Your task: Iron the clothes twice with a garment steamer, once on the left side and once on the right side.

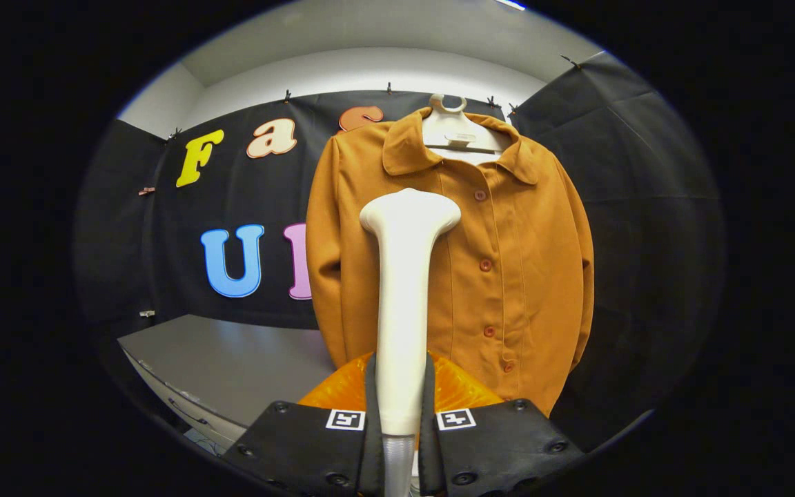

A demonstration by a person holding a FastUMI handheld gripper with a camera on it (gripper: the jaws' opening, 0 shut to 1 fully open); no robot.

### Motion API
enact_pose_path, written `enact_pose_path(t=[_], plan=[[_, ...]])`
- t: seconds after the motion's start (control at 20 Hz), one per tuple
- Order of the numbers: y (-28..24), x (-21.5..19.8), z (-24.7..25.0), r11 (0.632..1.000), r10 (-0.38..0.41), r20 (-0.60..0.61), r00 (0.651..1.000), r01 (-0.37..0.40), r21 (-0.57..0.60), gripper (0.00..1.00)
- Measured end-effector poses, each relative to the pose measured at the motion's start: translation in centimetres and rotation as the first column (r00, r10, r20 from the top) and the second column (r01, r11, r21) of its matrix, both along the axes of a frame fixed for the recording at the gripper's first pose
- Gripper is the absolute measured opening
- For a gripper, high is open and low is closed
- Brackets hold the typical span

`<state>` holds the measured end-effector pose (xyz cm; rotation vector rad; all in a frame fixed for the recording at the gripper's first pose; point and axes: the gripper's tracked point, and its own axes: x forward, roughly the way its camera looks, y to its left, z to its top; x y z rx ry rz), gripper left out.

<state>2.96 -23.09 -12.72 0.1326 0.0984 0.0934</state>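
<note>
Steamer [404,276] clamped upright in gripper [401,414], head by jacket [508,262] chest, viewer's left of buttons. Keep head square to fabric, slow even pass downward.

you've got the garment steamer [405,290], white w/ a flared head, upright between the gripper [401,428] fingers, both pressing its handle. head sits in front of the jacket's chest, left of the button row. jacket [508,262]: mustard-orange, buttoned, collar spread, hanging straight on a white hanger.
</note>
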Motion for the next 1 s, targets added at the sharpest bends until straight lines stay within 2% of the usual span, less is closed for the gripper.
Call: enact_pose_path(t=[0.35, 0.65, 1.0], plan=[[-0.7, -1.6, -7.5, 1.000, 0.004, -0.145, 0.989, -0.004, 0.005, 0.23], [-0.7, -3.4, -14.0, 1.000, 0.006, -0.280, 0.960, -0.006, 0.002, 0.23], [-1.1, -7.7, -17.7, 1.000, 0.011, -0.383, 0.924, -0.005, 0.016, 0.23]])
